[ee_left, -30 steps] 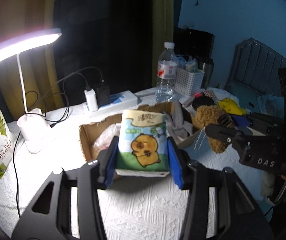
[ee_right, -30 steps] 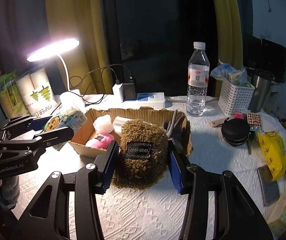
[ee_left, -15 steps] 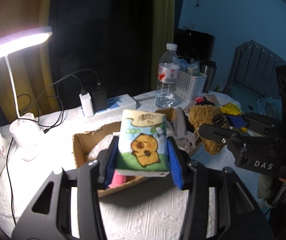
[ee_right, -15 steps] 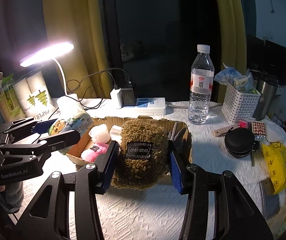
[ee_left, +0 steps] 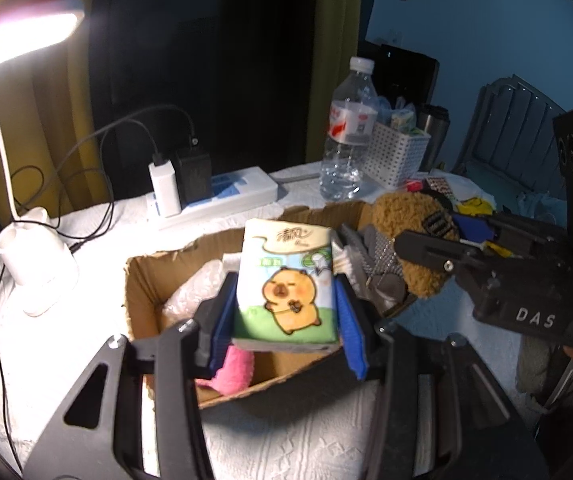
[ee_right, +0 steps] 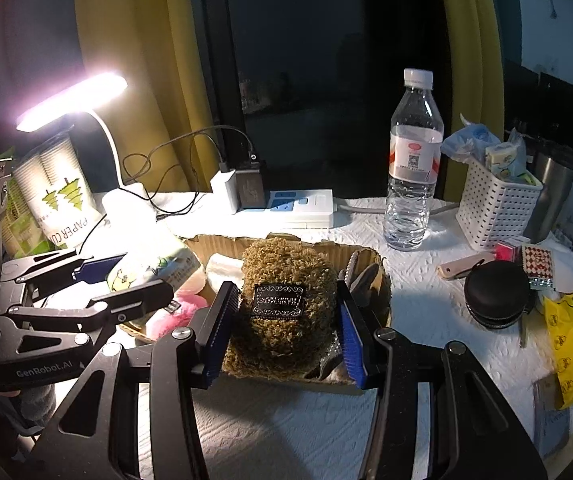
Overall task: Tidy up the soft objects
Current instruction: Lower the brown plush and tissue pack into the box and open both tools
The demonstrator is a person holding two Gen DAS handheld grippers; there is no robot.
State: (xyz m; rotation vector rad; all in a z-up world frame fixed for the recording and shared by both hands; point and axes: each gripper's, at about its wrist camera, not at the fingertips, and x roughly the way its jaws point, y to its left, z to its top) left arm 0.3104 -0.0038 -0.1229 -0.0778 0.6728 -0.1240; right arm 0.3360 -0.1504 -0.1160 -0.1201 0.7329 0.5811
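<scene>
The left gripper [ee_left: 286,312] is clamped on a tissue pack [ee_left: 286,288] printed with a cartoon capybara, held above the open cardboard box [ee_left: 142,292] on the table [ee_left: 66,352]. The right gripper [ee_right: 286,328] is clamped on a brown fuzzy plush [ee_right: 286,292], also over the box, at its right end. Inside the box lie a pink soft item [ee_left: 234,372], a pale bundle [ee_left: 190,296] and grey gloves [ee_right: 360,276]. Behind the box stand a power strip [ee_right: 302,208] with chargers, a water bottle [ee_right: 412,168], a white basket [ee_right: 494,208] and a lit desk lamp [ee_right: 74,100]; a black round case [ee_right: 496,292] sits to the right.
</scene>
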